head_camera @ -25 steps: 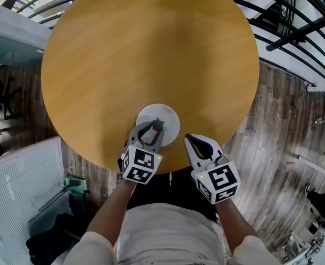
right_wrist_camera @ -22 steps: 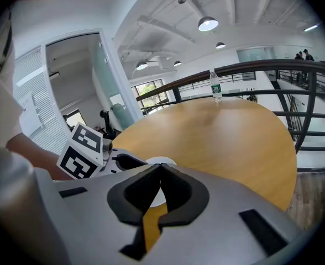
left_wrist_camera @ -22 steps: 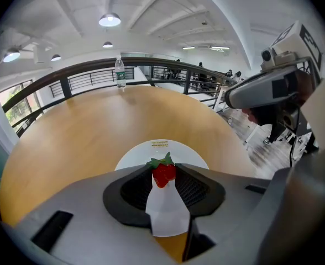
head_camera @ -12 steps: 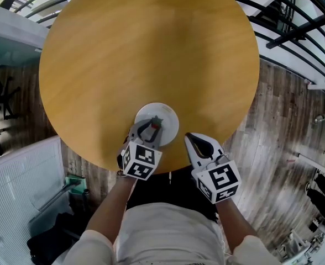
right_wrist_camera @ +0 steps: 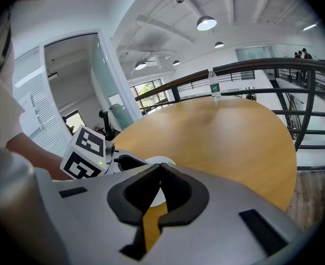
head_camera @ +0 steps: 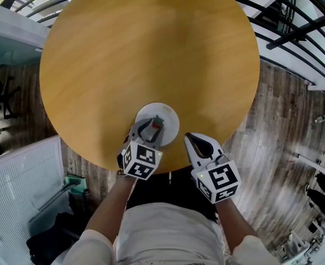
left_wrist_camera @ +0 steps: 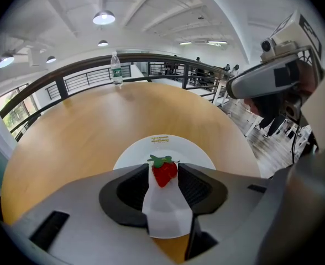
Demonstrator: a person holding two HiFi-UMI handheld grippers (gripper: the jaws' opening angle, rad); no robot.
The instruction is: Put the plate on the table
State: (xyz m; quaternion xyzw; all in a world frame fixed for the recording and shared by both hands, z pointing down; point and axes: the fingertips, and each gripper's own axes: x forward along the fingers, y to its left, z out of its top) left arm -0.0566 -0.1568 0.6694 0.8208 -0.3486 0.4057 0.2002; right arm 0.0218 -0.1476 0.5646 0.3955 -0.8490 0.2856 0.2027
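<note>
Since the earlier frame, we had opened the left gripper's (head_camera: 150,127) jaws wider, releasing the white plate (head_camera: 167,114); its near rim and a strawberry (left_wrist_camera: 164,171) lay between them. The plate rested on the round table (head_camera: 151,48), near its front edge. Our right gripper (head_camera: 193,140) was clenched and empty.

We note the left gripper (left_wrist_camera: 163,169) at the near rim of the white plate (left_wrist_camera: 176,148), which lies flat on the round wooden table (left_wrist_camera: 85,131). Its jaws have just been opening and stand apart, with a strawberry (left_wrist_camera: 164,174) and the plate rim between them. A water bottle (left_wrist_camera: 116,69) stands upright at the table's far edge.
</note>
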